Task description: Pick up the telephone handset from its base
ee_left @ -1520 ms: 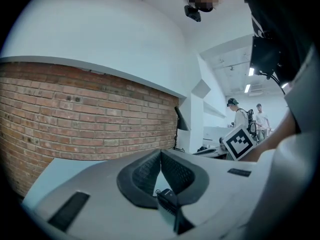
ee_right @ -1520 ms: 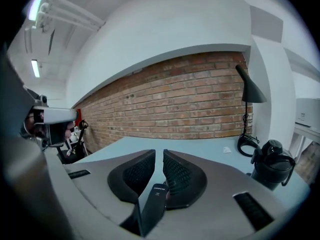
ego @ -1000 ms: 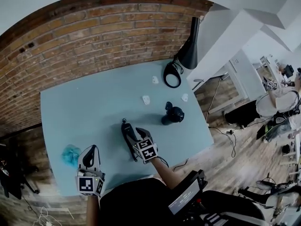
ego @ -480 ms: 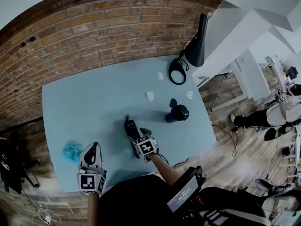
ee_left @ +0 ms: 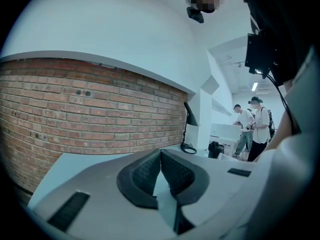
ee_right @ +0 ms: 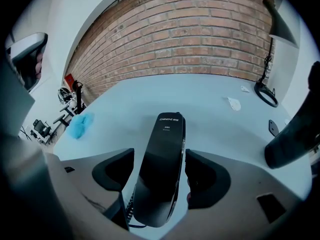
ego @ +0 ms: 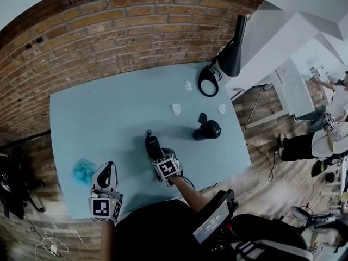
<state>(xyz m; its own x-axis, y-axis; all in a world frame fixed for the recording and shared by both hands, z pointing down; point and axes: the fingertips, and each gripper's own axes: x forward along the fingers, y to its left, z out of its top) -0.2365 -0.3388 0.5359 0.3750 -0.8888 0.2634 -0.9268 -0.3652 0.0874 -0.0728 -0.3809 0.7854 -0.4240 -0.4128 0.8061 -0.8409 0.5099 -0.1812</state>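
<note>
We face a brick wall that runs along the far edge of the pale blue surface, whose left and middle stretch lies open, with its near edge just by our body. A black lamp stands at the far right corner, its ring base close to the right edge. The left gripper hangs over the near left edge, its fingers pressed together on nothing. The right gripper tips down at the near middle, its fingers spread wide. The black telephone handset lies lengthwise between them, with a gap on one side and the other finger just beside its edge. The handset's near end and its coiled cord are cut off, and what it rests on is hidden. A dark rounded object sits to the right, hard to identify. A blue cloth lies by the left edge, and small white scraps lie toward the lamp.
</note>
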